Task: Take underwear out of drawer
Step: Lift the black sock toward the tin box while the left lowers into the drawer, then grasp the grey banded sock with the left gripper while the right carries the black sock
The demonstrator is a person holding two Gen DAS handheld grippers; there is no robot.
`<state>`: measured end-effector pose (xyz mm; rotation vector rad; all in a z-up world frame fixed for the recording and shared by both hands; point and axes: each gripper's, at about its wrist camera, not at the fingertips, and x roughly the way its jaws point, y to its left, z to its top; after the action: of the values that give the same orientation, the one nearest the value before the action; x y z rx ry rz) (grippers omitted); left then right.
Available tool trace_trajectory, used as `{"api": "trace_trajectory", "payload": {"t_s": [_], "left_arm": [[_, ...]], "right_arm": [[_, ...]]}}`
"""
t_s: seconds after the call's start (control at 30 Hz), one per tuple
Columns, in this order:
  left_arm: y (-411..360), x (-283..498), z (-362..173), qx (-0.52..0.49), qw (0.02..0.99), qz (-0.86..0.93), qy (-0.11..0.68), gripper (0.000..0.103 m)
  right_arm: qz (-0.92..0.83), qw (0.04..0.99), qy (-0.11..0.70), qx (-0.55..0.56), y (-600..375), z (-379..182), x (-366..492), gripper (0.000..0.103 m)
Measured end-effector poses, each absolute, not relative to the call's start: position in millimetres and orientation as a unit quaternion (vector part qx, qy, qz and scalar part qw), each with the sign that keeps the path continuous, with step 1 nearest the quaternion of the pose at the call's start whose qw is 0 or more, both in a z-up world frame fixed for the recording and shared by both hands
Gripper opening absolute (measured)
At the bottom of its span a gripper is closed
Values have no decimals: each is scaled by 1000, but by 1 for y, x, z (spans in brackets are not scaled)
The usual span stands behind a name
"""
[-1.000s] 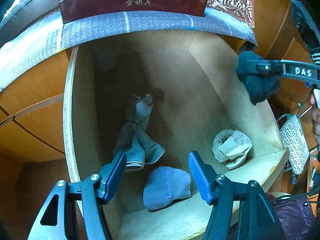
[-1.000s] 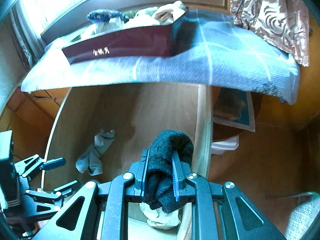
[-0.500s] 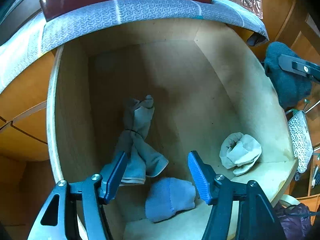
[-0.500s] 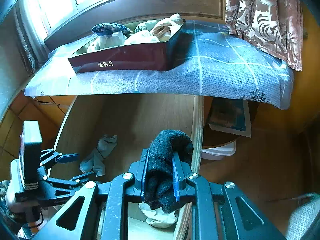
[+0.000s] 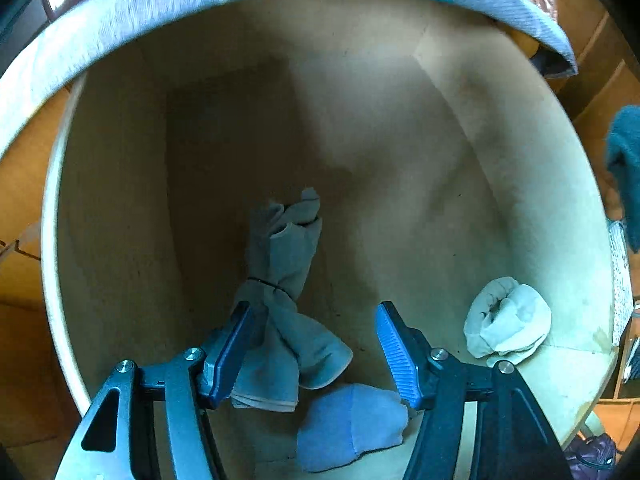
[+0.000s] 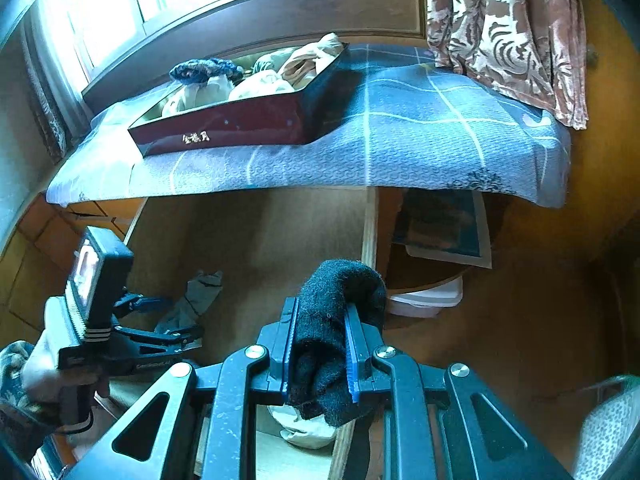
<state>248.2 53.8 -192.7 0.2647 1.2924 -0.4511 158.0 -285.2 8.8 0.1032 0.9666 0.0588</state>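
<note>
The wooden drawer (image 5: 532, 184) is pulled out. On its floor lie a grey tied sock bundle (image 5: 286, 280), a blue rolled piece (image 5: 348, 428) near the front, and a cream rolled piece (image 5: 506, 322) at the right. My left gripper (image 5: 314, 348) is open, low inside the drawer, with its left finger touching the grey bundle. My right gripper (image 6: 320, 350) is shut on a black fuzzy bundle (image 6: 336, 312), held above the drawer's right rim. That black bundle (image 5: 626, 168) also shows at the right edge of the left wrist view.
A dark red tray (image 6: 240, 124) with several cloth items sits on a blue patterned cloth (image 6: 420, 140) over the top above the drawer. A patterned curtain (image 6: 508, 32) hangs at the right. A hand (image 6: 44, 372) holds the left gripper (image 6: 156, 320). A white tub (image 6: 428, 300) sits under the shelf.
My left gripper has moved down and forward into the drawer, reaching the grey bundle. My right gripper has lifted up and back with the black bundle.
</note>
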Motion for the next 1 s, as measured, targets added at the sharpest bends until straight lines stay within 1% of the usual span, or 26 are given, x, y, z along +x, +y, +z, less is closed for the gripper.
{"api": "trace_trajectory", "payload": {"t_s": [0.47, 0.53, 0.57, 0.67, 0.7, 0.73, 0.8, 0.87, 1.0], "left_arm": [[41, 265, -215, 127, 758, -177, 615, 62], [39, 268, -216, 127, 759, -174, 615, 60], [38, 269, -216, 128, 759, -173, 615, 55], [31, 270, -219, 141, 759, -170, 613, 50], [30, 270, -220, 153, 759, -165, 611, 44], [28, 270, -221, 159, 758, -162, 611, 42], [26, 270, -221, 171, 760, -158, 606, 29], [22, 269, -219, 175, 763, -155, 602, 24], [22, 265, -218, 155, 768, -153, 602, 18]], "right_arm": [[2, 908, 416, 52, -306, 54, 139, 21], [1, 909, 413, 50, -306, 58, 137, 21], [1, 910, 411, 51, -306, 59, 136, 21], [3, 910, 411, 50, -305, 59, 135, 21], [4, 910, 411, 50, -304, 58, 135, 21], [7, 910, 411, 49, -302, 58, 135, 21], [11, 910, 411, 50, -300, 57, 135, 21], [16, 910, 411, 50, -297, 56, 136, 21], [25, 909, 414, 50, -293, 53, 141, 21]]}}
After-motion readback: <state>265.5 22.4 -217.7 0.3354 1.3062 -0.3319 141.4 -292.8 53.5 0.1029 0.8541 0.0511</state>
